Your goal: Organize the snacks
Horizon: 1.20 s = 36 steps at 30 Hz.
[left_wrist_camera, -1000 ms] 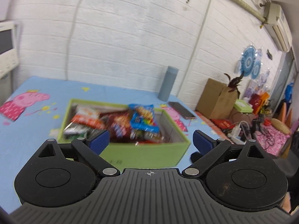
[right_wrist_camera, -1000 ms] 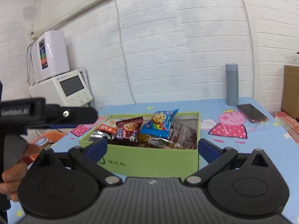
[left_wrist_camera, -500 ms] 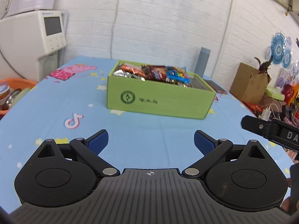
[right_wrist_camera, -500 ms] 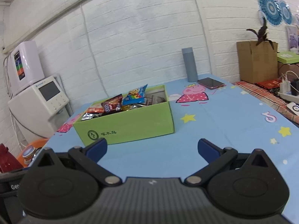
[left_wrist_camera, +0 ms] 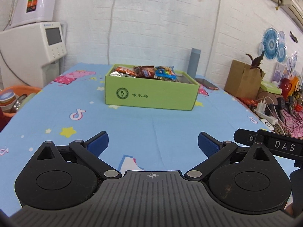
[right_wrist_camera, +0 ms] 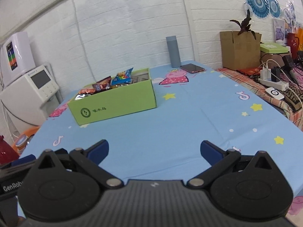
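Right wrist alone shows the box's [right_wrist_camera: 113, 104] bare end wall.

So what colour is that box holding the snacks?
The box is lime green with a dark green logo, clearest in the left wrist view.

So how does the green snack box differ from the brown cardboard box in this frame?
The green snack box is low and wide; the brown cardboard box is taller and more upright. The green box sits on the blue cartoon tablecloth and is piled with snack packets; the brown one stands off to the right beyond it, and a dark-leaved plant shows at its top. The green box has a printed logo; the brown one looks plain. Both are open-topped.
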{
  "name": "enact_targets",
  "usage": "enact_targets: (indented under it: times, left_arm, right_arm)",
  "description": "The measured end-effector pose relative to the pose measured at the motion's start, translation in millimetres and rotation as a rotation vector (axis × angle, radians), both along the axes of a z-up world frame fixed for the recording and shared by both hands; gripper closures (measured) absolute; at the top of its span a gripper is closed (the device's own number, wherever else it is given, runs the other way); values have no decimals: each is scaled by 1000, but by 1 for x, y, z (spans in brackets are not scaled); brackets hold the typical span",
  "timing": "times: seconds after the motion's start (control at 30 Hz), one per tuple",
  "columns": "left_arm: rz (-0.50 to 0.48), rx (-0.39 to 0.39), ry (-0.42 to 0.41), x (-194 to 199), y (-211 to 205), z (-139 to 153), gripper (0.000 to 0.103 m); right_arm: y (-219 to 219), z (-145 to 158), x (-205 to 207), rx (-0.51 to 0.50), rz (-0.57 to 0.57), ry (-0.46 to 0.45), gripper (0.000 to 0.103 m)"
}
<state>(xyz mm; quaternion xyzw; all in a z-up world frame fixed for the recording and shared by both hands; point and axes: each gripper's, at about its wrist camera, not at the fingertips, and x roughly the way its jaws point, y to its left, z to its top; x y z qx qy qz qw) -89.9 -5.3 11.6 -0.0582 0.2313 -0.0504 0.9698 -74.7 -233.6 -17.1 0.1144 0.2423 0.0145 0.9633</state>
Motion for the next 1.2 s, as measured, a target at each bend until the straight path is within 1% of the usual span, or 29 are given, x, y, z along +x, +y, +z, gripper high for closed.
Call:
enact_targets:
  times: [0.1, 0.17, 0.3, 0.33, 0.37, 0.4, 0.47, 0.5, 0.53, 0.63, 0.77, 0.87, 0.97, 1.1, 1.2]
  left_arm:
    - [22, 22, -28, -9, 0, 7, 10]
    - [34, 30, -47, -16, -1, 11, 8]
    - [90, 85, -84, -30, -1, 18, 8]
    - [92, 98, -81, -33, -1, 19, 8]
    - [82, 100, -73, -35, 0, 20, 8]
    - [66, 83, -67, -38, 1, 21, 8]
    - [13, 7, -57, -43, 9, 22, 8]
    - [-9, -17, -56, -45, 11, 23, 8]
    - [-20, -20, -61, -47, 12, 24, 8]
    - [5, 21, -60, -49, 7, 29, 8]
    - [-10, -9, -76, -48, 6, 30, 8]
    - [-11, 6, -73, -42, 2, 30, 8]
    - [-8, 24, -64, -33, -2, 29, 9]
    - [-14, 43, -48, -14, -7, 26, 9]
    - [-5, 55, -17, 5, -8, 22, 10]
  right_arm:
    - [-5, 4, -9, 34, 3, -32, 0]
    - [-9, 10, -20, 59, -15, -81, 0]
    - [-16, 30, -58, 110, -56, -270, 0]
    - [-17, 32, -64, 116, -55, -291, 0]
    - [-17, 33, -67, 114, -47, -294, 0]
    - [-16, 33, -68, 104, -31, -285, 0]
    - [-15, 32, -68, 92, 9, -257, 0]
    - [-14, 31, -69, 91, 22, -249, 0]
    - [-12, 31, -73, 83, 31, -253, 0]
    - [-9, 35, -84, 41, 14, -282, 0]
    - [-9, 38, -91, 32, 34, -306, 0]
    - [-8, 36, -86, -1, 35, -277, 0]
    - [-9, 34, -79, 1, 25, -267, 0]
    - [-7, 31, -62, 0, 29, -230, 0]
    - [-5, 26, -44, -11, 31, -188, 0]
